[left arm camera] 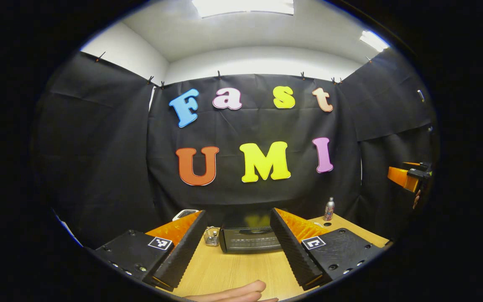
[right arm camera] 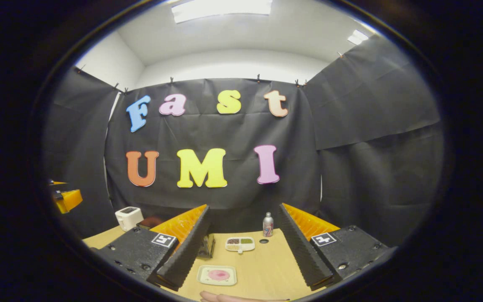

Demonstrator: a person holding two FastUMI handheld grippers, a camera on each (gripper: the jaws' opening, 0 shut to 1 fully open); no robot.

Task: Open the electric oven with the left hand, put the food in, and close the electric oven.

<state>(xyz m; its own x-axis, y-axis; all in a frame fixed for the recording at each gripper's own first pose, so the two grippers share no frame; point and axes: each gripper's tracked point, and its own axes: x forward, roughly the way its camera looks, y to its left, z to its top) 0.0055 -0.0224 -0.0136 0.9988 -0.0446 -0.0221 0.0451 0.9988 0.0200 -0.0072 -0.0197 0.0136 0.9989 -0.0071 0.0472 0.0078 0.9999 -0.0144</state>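
Above the table (left arm camera: 233, 268), both hand-held grippers (left arm camera: 239, 247) (right arm camera: 245, 251) released (nothing held), oven (left arm camera: 250, 240) door closed.

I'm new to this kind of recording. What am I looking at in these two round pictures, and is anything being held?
A person holds a two-finger tool in each hand; a camera rides on each. In the left gripper view, the left gripper frames the closed electric oven on the wooden table, with a wire basket and a bottle nearby. In the right gripper view, the right gripper points at a plate of food and a divided tray. Both sets of fingers are open and hold nothing.
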